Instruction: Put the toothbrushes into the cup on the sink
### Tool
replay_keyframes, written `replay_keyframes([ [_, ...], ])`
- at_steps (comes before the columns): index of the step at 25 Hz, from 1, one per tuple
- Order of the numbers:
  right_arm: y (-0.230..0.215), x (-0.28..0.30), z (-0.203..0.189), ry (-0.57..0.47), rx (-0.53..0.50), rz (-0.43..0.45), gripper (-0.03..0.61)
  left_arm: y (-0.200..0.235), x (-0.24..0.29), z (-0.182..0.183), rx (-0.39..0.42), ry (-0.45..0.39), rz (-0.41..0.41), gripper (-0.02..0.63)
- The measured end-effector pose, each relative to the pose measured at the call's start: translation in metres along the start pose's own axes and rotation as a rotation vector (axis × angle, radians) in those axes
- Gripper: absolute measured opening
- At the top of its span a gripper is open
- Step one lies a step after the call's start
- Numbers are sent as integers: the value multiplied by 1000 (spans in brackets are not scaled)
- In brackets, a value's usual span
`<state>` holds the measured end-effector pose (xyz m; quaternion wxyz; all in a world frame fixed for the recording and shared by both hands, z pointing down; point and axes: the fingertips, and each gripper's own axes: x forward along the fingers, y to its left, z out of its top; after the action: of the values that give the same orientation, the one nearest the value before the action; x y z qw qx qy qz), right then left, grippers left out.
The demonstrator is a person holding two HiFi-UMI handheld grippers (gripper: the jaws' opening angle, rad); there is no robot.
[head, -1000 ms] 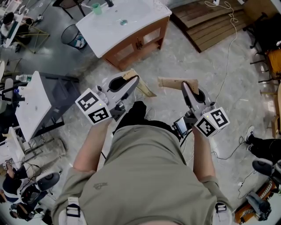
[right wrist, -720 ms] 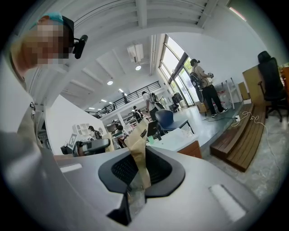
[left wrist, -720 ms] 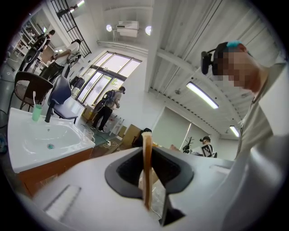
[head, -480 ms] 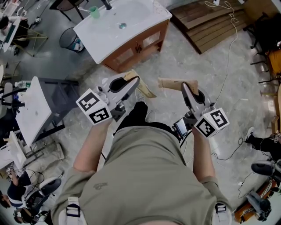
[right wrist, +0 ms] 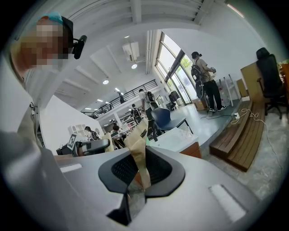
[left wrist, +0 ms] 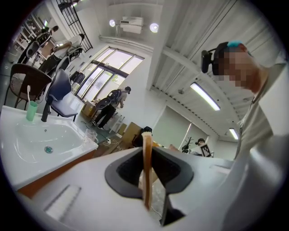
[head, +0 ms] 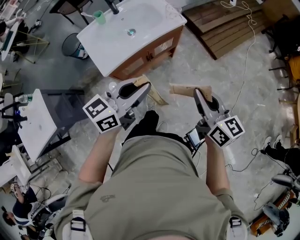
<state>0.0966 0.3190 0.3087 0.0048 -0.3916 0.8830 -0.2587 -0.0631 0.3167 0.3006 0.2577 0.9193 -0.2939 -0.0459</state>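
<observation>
The white sink (head: 117,44) on a wooden cabinet stands ahead across the floor, at the top of the head view. A green cup (head: 99,18) stands at its far corner beside a black faucet (head: 112,6). In the left gripper view the cup (left wrist: 30,110) holds a white stick. My left gripper (head: 137,90) is shut on a toothbrush in a brown paper wrapper (head: 152,93), seen edge-on between the jaws (left wrist: 146,149). My right gripper (head: 204,96) is shut on a second brown-wrapped toothbrush (head: 185,89), whose crumpled paper (right wrist: 137,144) sticks up from the jaws. Both grippers hang at waist height, well short of the sink.
A dark waste bin (head: 75,43) stands left of the sink. A white table (head: 35,123) is at the left, wooden pallets (head: 220,23) at the top right, and a cable (head: 243,70) trails over the floor. People and chairs are further off.
The sink has slid slightly down and nearer in the head view. Both grippers keep their hold and their place in front of the body.
</observation>
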Motion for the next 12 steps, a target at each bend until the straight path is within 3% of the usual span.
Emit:
replay_keyframes([
  [12, -23, 70, 15, 17, 16, -15, 39, 66, 19, 29, -18, 19, -11, 55],
])
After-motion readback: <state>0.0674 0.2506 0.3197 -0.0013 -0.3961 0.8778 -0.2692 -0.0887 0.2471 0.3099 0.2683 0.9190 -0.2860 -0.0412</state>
